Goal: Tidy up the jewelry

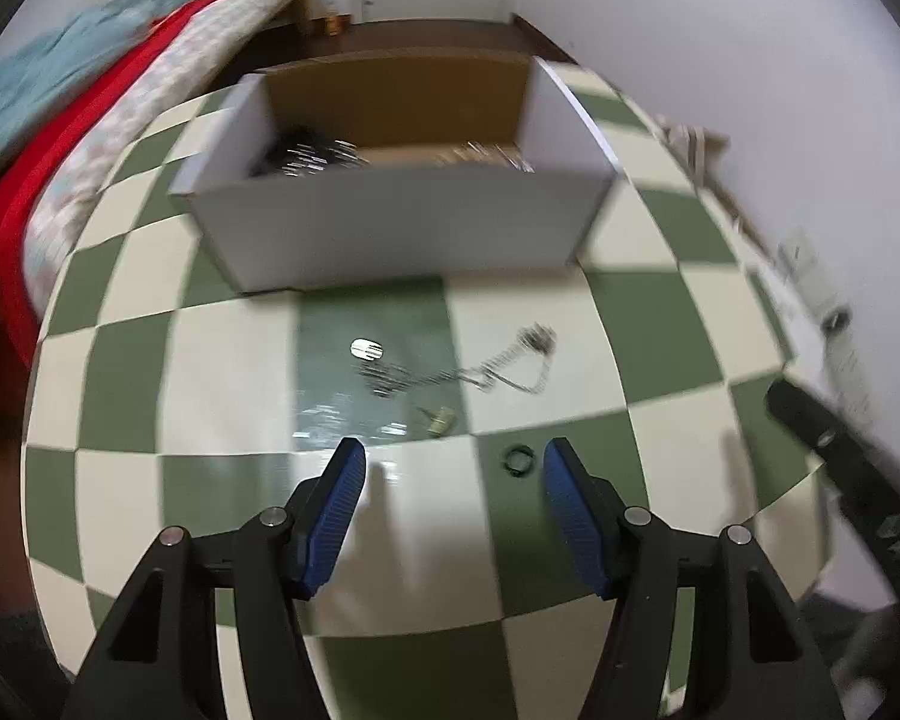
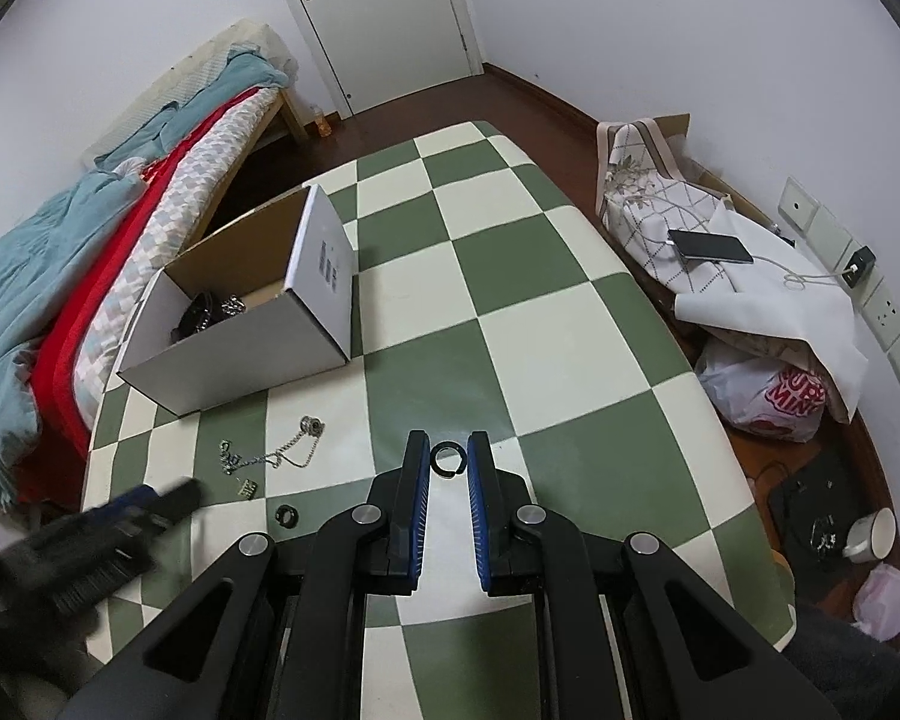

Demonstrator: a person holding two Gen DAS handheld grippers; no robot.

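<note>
Right gripper [image 2: 448, 461] pinches a black ring [image 2: 448, 459] over open checkered table [image 2: 570, 324] — left gripper [image 1: 453, 461] gapes, box [image 1: 390, 234] ahead.

Both views are evenly lit by soft indoor light, with strong fisheye bending and dark vignetted corners. The left wrist view is motion-blurred: the cardboard box [image 1: 390, 228], silver chain [image 1: 450, 366] and bedding [image 1: 90, 90] smear, and glare sheens the checkered table [image 1: 342, 414]. The right wrist view is sharp, except the blurred left gripper [image 2: 120, 510] at its edge.
</note>
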